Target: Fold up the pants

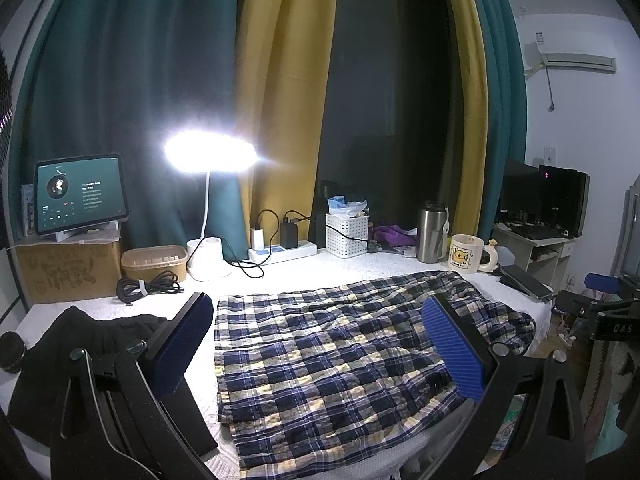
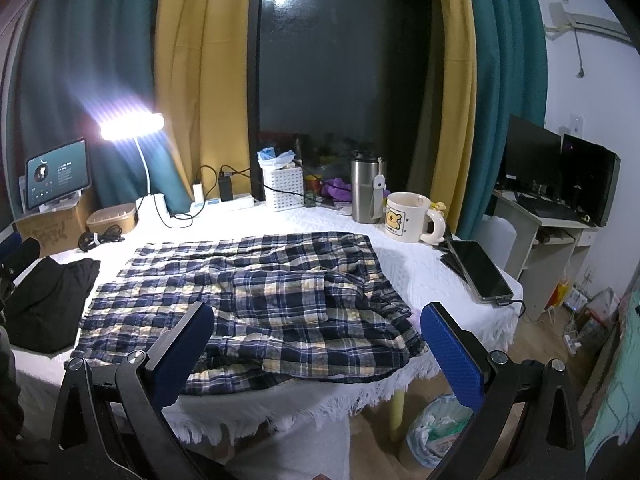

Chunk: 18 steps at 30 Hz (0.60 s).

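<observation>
Navy, white and yellow plaid pants lie spread on the white-covered table, legs to the left, bunched waist to the right. They also show in the right wrist view. My left gripper is open and empty, held above the pants' near left part. My right gripper is open and empty, held over the near edge of the pants by the table's front. The right gripper also shows at the far right in the left wrist view.
A black garment lies at the table's left end. Along the back stand a lit desk lamp, tablet, cardboard box, power strip, white basket, steel tumbler and bear mug. Phones lie at the right edge.
</observation>
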{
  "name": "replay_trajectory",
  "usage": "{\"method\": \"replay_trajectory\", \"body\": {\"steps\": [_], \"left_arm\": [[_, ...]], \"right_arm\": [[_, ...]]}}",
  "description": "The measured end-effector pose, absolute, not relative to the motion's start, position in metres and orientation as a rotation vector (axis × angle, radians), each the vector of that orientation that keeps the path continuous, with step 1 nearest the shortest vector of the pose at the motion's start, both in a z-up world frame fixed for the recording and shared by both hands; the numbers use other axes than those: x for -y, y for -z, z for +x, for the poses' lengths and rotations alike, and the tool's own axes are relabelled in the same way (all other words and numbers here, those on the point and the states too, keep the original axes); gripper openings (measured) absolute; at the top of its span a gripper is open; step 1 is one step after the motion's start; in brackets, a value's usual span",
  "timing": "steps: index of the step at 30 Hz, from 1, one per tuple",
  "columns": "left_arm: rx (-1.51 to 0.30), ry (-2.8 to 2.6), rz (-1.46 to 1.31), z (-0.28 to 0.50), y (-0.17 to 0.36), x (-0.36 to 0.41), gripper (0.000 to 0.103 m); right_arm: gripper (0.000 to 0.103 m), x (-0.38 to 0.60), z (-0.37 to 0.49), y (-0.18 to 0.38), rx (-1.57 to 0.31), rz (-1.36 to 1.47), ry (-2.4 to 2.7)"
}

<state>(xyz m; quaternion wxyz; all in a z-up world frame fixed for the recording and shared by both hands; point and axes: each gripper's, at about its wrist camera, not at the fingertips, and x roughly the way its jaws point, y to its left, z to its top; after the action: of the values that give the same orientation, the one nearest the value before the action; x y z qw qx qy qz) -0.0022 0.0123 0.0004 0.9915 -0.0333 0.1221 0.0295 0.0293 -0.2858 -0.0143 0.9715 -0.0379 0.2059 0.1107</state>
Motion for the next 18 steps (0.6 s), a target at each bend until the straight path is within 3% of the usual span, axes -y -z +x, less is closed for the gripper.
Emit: {"method": "replay_trajectory", "body": {"steps": [18], "left_arm": [[-0.227,-0.066,-0.06,-0.0054,-0.0054,-0.0142,0.103]], "right_arm": [[0.103,0.2834,0.0312,0.0155,-0.425,-0.079,-0.231]]}}
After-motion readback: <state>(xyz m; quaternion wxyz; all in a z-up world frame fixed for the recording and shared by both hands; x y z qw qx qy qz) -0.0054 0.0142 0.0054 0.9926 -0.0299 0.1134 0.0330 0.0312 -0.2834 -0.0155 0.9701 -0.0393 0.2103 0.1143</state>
